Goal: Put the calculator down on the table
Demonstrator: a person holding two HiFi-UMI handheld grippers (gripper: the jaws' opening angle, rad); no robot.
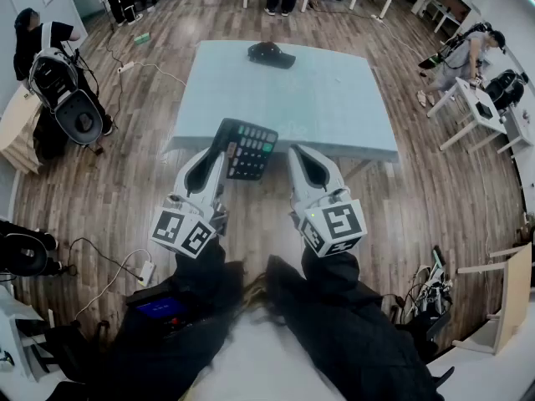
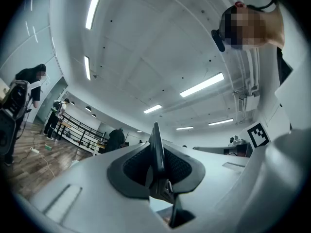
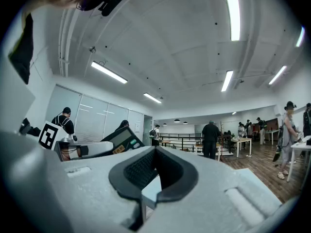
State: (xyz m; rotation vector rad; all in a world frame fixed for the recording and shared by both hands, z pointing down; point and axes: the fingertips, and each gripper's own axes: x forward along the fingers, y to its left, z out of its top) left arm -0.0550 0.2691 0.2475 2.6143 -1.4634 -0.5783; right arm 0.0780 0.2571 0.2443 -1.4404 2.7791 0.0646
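Observation:
The black calculator (image 1: pixel 248 148), with grey and green keys, hangs over the near edge of the light blue table (image 1: pixel 322 98), keys facing up toward me. My left gripper (image 1: pixel 222 152) is shut on its lower left corner. In the left gripper view the calculator (image 2: pixel 156 152) shows edge-on, pinched between the dark pads of the left gripper (image 2: pixel 156 166). My right gripper (image 1: pixel 298 151) hovers just to the right of the calculator, apart from it. Its pads meet at the tips with nothing between them (image 3: pixel 155 149). From the right gripper view the calculator (image 3: pixel 121 140) appears at the left.
A black cap-like object (image 1: pixel 270 53) lies at the table's far edge. Wooden floor surrounds the table, with cables and a power strip (image 1: pixel 146 271) at the left. People stand around the room, and white tables (image 1: pixel 476 111) are at the right.

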